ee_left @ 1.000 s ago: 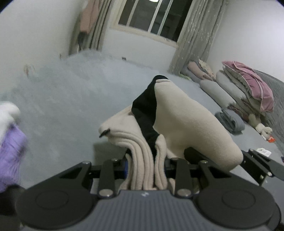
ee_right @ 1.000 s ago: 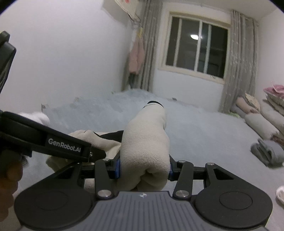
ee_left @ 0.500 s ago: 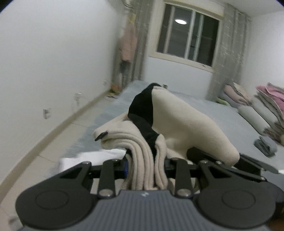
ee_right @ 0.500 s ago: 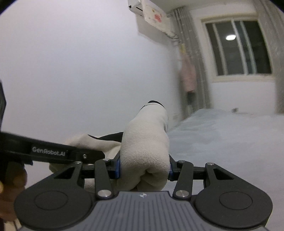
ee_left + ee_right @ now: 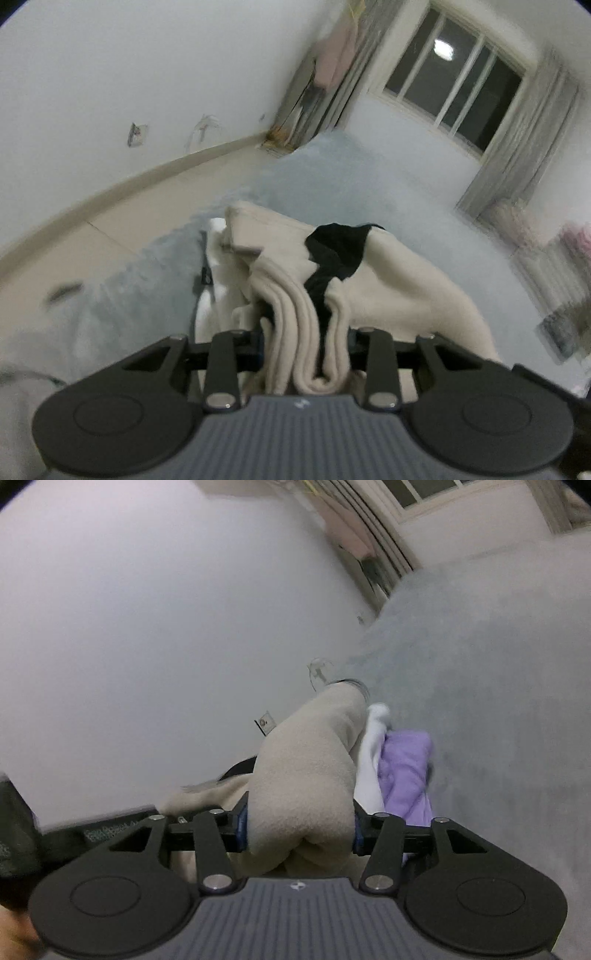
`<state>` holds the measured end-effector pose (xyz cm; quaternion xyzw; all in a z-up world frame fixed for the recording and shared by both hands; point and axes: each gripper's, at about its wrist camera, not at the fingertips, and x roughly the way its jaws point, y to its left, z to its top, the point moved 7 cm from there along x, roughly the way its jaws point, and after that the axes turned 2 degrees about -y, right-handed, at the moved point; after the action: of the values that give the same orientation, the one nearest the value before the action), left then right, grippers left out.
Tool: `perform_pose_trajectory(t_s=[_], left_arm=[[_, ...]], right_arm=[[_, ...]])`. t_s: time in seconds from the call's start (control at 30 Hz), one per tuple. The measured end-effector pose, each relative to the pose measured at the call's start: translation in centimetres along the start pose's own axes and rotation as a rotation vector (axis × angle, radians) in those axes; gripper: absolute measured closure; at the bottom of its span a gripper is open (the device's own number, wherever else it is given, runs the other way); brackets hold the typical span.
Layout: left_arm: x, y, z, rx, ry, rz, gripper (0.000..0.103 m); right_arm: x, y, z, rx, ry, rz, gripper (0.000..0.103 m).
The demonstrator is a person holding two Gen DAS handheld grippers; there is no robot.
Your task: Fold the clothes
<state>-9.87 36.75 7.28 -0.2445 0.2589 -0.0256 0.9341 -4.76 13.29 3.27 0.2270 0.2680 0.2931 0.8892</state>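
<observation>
A folded cream fleece garment with a black collar is held between both grippers. My left gripper is shut on several bunched layers of its edge. My right gripper is shut on a thick rolled fold of the same cream garment. Under it lies a pile with a white garment and a purple garment. In the left wrist view the white garment shows just left of the cream one.
A pale grey blanket covers the surface below. Beige floor and a white wall lie to the left. Curtains frame a dark window. Blurred bedding sits at the right.
Both grippers have swung left and tilted down with the cream garment, bringing it over the white and purple pile. The grip on the garment is the same.
</observation>
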Motion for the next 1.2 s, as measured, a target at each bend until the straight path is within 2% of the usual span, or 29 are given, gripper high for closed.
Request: perform_pose_trajectory(t_s=[0.13, 0.33, 0.47, 0.6, 0.7, 0.77, 0.9, 1.0, 1.07, 1.13, 1.2], left_arm=[[-0.2, 0.2, -0.1, 0.015, -0.001, -0.002, 0.073], [0.1, -0.5, -0.7, 0.007, -0.013, -0.026, 0.072], [1.2, -0.3, -0.6, -0.018, -0.013, -0.036, 0.071], [0.9, 0.0, -1.3, -0.027, -0.021, -0.031, 0.06], [0.4, 0.3, -1.4, -0.045, -0.021, -0.035, 0.054], [-0.2, 0.4, -1.2, -0.022, -0.023, -0.009, 0.044], [-1.8, -0.4, -0.4, 0.096, -0.039, 0.08, 0.038], [-3.4, -1.2, 0.6, 0.151, -0.056, 0.147, 0.038], [-4.8, -2.9, 1.3, 0.221, -0.103, 0.182, 0.04], [-5.9, -5.3, 1.8, 0.286, -0.144, 0.161, 0.04], [-5.8, -7.3, 2.1, 0.305, -0.15, 0.119, 0.04]], right_arm=[[-0.2, -0.1, -0.1, -0.023, 0.042, 0.035, 0.046], [0.1, -1.2, 1.4, 0.03, 0.066, 0.062, 0.046], [0.0, -1.5, 2.7, 0.12, 0.071, 0.11, 0.046], [0.4, -1.5, 2.7, -0.008, 0.075, 0.065, 0.049], [0.7, -2.3, 2.6, 0.029, 0.11, 0.087, 0.049], [0.0, -2.4, 2.3, 0.037, 0.13, 0.102, 0.042], [-0.9, -1.6, 3.1, -0.114, 0.104, 0.065, 0.035], [-1.6, -0.4, 3.8, -0.256, 0.072, 0.02, 0.034], [-2.0, 0.6, 4.3, -0.353, 0.049, 0.0, 0.034], [-1.9, 2.3, 4.7, -0.456, 0.021, 0.016, 0.037], [-1.5, 3.9, 5.1, -0.544, 0.004, 0.032, 0.048]])
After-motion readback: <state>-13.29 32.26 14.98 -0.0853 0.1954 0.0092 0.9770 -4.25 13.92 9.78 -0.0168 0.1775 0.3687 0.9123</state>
